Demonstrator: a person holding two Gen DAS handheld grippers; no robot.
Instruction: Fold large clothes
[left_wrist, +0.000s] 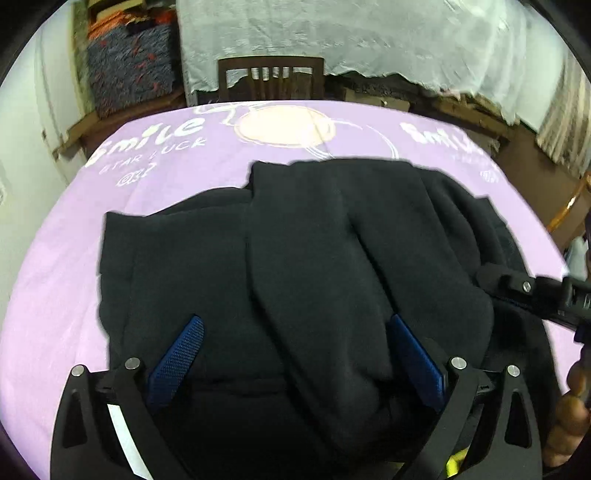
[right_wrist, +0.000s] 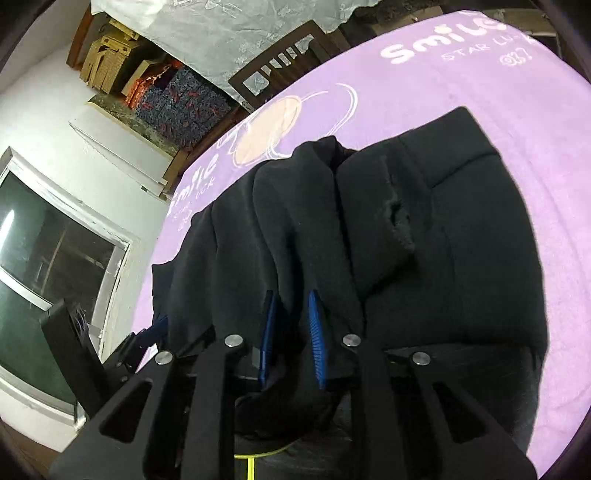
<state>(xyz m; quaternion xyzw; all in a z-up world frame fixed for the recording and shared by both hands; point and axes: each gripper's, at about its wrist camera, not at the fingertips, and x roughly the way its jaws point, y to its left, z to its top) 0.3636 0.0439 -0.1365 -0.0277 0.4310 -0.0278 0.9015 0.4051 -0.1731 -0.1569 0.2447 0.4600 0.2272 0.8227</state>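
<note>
1 lilac cover reading "Smile", "STAR LUCK", black garment on it

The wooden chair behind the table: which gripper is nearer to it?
Left, probably. The wooden chair stands straight ahead of the left gripper; the right gripper sees it obliquely.

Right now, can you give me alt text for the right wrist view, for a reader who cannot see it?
The right tongs, blue pads nearly together, pinch a fold of a black garment lying partly folded on a purple printed cloth. Behind are a wooden chair and a window at left.
</note>
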